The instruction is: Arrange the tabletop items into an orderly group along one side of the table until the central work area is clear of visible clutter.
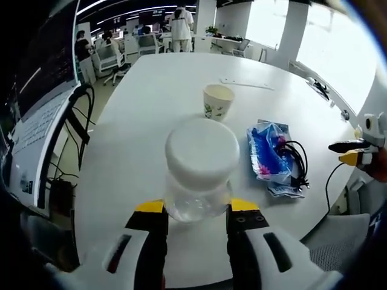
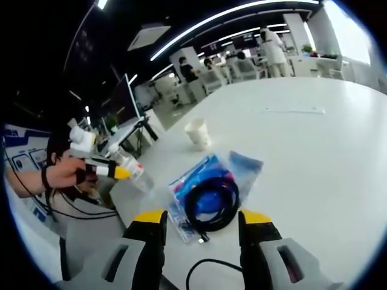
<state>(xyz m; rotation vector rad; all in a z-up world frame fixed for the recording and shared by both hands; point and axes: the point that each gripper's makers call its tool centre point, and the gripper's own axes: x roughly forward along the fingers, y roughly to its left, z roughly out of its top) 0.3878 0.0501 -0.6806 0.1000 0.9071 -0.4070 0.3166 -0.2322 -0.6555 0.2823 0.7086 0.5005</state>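
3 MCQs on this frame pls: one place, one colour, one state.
1. Where does the black cable lie?
A. on the blue packet
B. inside the paper cup
C. on the floor

2. What colour is the jar lid?
A. red
B. white
C. green

3. How does the paper cup stand?
A. on its side
B. upside down
C. upright, mouth open

Answers: 1 A, it coils over the blue packet; 2 B, the wide cap is white; 3 C, its open rim faces up on the table.

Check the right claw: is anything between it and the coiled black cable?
Nothing visible is. The right claw is open just short of the black cable, which lies coiled on the blue plastic packet. The paper cup stands farther back.
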